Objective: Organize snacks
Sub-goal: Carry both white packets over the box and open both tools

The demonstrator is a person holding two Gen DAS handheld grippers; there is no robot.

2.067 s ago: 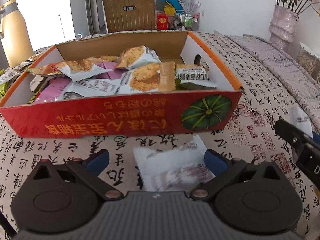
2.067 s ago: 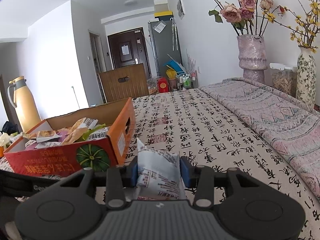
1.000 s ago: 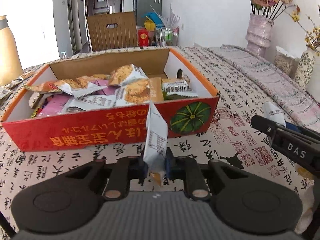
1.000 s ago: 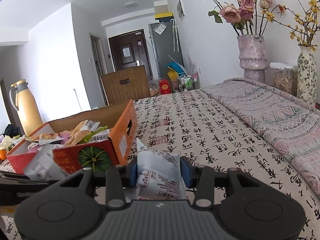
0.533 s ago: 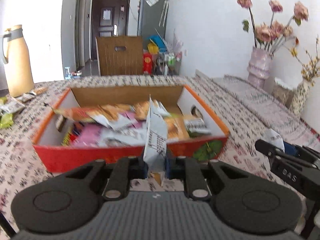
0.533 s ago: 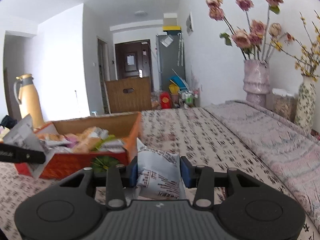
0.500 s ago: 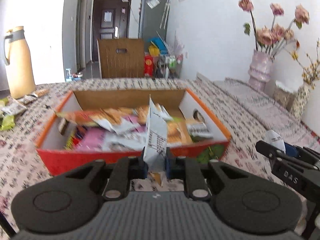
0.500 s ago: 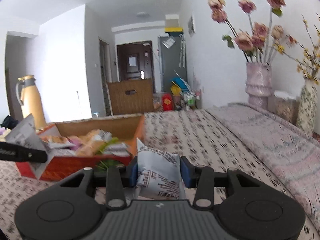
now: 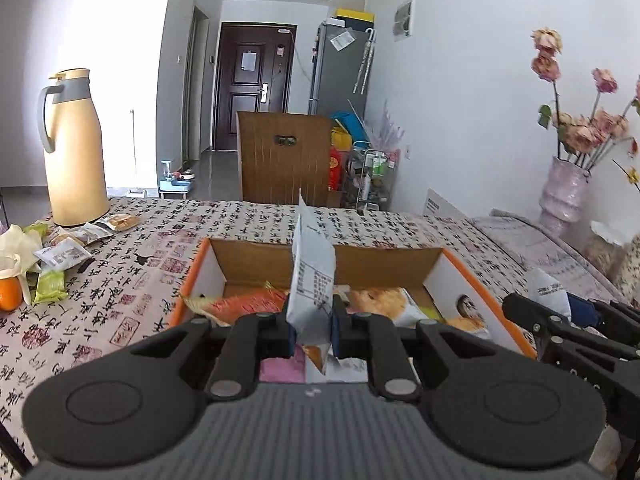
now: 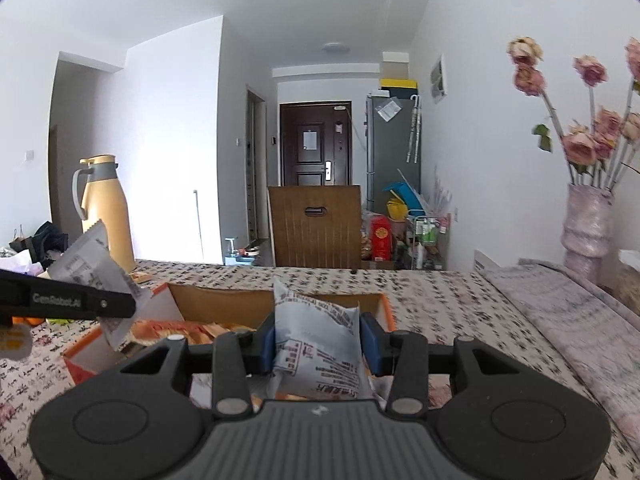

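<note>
Holding one white snack packet (image 9: 313, 280) edge-on in my left gripper (image 9: 312, 334), I have its jaws pinched almost closed on the thin wrapper, just above the near wall of the orange cardboard box (image 9: 460, 276). My right gripper (image 10: 318, 346) clamps a plumper grey-white packet (image 10: 318, 346) flat between its blue pads, over the box's right end. Loose snacks (image 9: 64, 254) lie near the tabletop's far left edge, beside the yellow thermos (image 9: 74, 148).
</note>
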